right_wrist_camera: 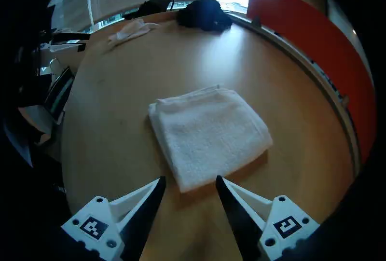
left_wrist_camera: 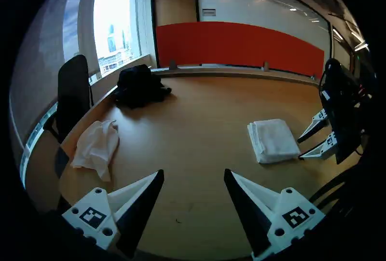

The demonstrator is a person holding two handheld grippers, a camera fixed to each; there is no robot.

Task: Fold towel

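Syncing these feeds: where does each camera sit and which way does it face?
Left gripper view: on the left hand-held gripper, facing across the table to the red panel; own open fingers below, right hand-held gripper at right.
Right gripper view: on the right hand-held gripper, tilted down at the folded towel; own fingers below.
Shared: folded towel, crumpled cloth, black bag.

Towel (right_wrist_camera: 210, 133): plain white, terry texture. Table (left_wrist_camera: 207, 111): light brown wood grain, even tone. Left tongs (left_wrist_camera: 193, 173) and right tongs (right_wrist_camera: 190, 179): white bodies, black inner faces (each carries a black-and-white square marker). Crumpled cloth (left_wrist_camera: 96, 146): white. Bag (left_wrist_camera: 140, 85): black. Wall panel (left_wrist_camera: 236, 44): solid red. Chair (left_wrist_camera: 72, 92): black.
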